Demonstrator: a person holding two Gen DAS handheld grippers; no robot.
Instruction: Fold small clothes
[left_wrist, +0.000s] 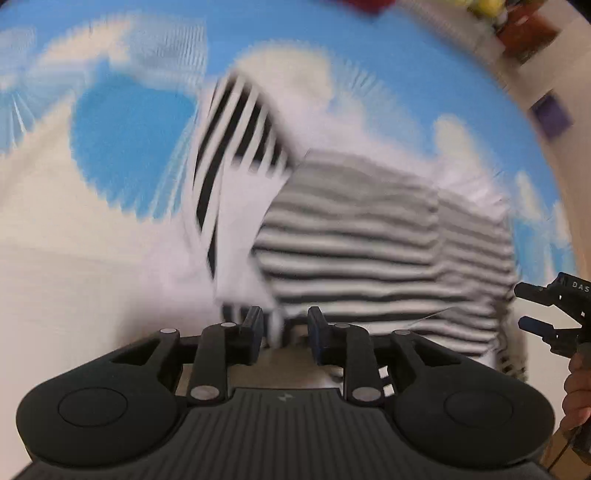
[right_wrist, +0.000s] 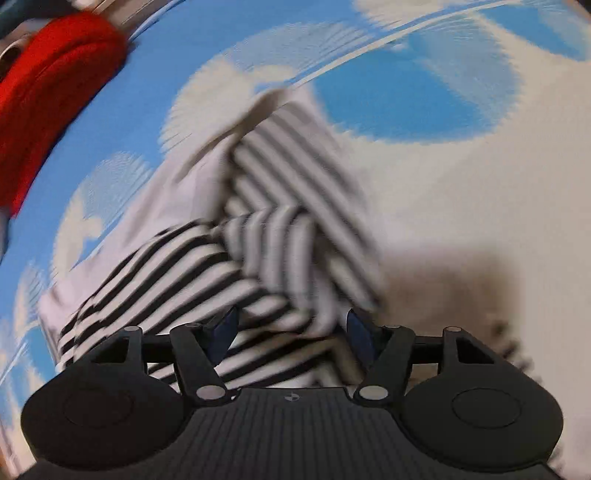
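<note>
A: Where is the striped garment (left_wrist: 369, 240)?
B: Crumpled on the sky-print surface (left_wrist: 129, 155), just ahead of both tongs.
A: And the left tongs (left_wrist: 284, 332)?
B: Partly parted; cloth shows in the gap, the pads apart from it.
A: The right tongs (right_wrist: 291, 332)?
B: Spread wide above a fold, gripping nothing. A red cloth (right_wrist: 55, 85) lies far off, up-left of them.

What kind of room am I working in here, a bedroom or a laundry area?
Probably a bedroom or playroom, though I can't be sure. The striped garment lies on a soft blue sheet with cloud print, like a bed cover. A red fabric item sits at its edge, and blurred colourful objects beyond.
</note>
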